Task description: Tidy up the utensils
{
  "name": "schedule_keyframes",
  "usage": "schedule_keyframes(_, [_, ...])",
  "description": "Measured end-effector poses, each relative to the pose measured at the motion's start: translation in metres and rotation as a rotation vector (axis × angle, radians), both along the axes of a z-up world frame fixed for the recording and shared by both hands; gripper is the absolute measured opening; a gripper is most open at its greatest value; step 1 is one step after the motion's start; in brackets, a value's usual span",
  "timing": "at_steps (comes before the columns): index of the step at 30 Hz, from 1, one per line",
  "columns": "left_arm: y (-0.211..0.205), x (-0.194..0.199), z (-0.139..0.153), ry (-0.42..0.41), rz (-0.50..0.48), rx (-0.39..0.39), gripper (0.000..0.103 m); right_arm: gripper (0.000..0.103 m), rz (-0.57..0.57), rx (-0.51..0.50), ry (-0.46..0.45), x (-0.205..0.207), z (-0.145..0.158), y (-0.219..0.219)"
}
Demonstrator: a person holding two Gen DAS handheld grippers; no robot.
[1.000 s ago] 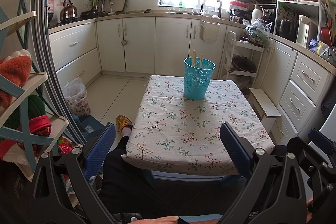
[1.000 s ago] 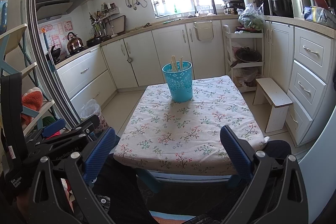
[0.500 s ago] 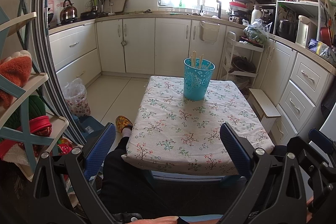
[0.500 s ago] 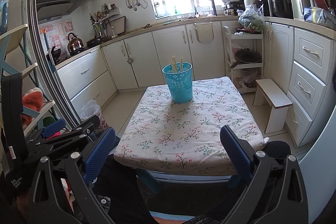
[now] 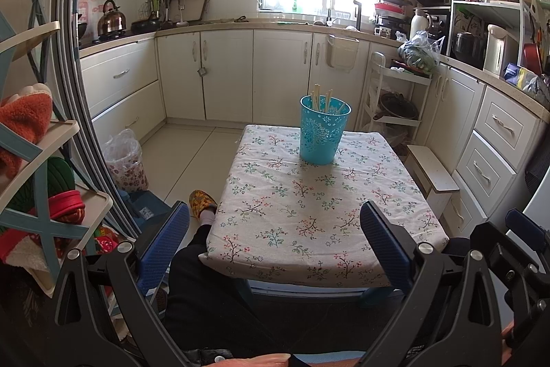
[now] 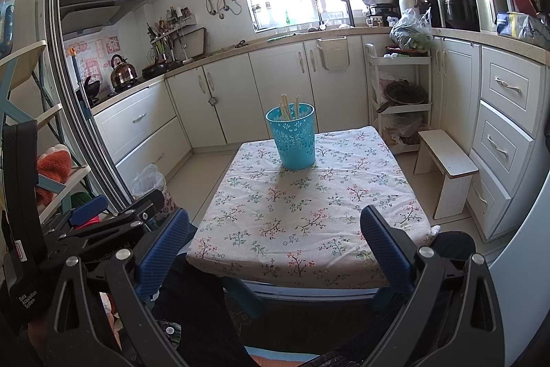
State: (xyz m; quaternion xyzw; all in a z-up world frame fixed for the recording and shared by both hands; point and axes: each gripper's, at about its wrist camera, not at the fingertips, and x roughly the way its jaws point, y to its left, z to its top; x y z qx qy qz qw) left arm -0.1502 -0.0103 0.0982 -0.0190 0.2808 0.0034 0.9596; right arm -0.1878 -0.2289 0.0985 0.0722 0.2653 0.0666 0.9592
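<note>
Both fingers (image 5: 385, 243) short of chopsticks (image 5: 321, 100)

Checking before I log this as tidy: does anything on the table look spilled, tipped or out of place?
Nothing stands out. The blue cup stands upright on the table, chopsticks inside it.

A steel kettle (image 5: 109, 18) sits on the stove, a white step stool (image 6: 447, 164) beside the floral tablecloth (image 6: 302, 208).
</note>
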Motion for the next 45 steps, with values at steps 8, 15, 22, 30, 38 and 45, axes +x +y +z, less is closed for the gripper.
schedule_keyframes(8, [0.0, 0.0, -0.001, 0.0, 0.0, 0.0, 0.095, 0.096, 0.0, 0.0, -0.002, 0.0, 0.002, -0.001])
schedule_keyframes(15, [0.0, -0.001, -0.002, 0.0, 0.0, 0.0, 0.095, 0.096, 0.001, -0.002, -0.005, 0.0, 0.007, -0.003])
schedule_keyframes(22, [-0.002, 0.0, 0.001, -0.001, 0.0, 0.0, 0.095, 0.096, 0.001, -0.002, -0.005, 0.0, 0.008, -0.003])
schedule_keyframes(30, [-0.001, -0.001, 0.0, -0.002, -0.001, 0.001, 0.095, 0.096, 0.001, -0.002, -0.005, 0.0, 0.006, -0.003])
schedule_keyframes(38, [-0.004, 0.0, 0.003, -0.001, -0.001, 0.0, 0.095, 0.096, 0.001, -0.002, -0.006, 0.0, 0.006, -0.002])
schedule_keyframes(45, [-0.005, 0.0, 0.002, -0.002, 0.0, 0.0, 0.095, 0.096, 0.001, -0.002, -0.006, 0.0, 0.007, -0.003])
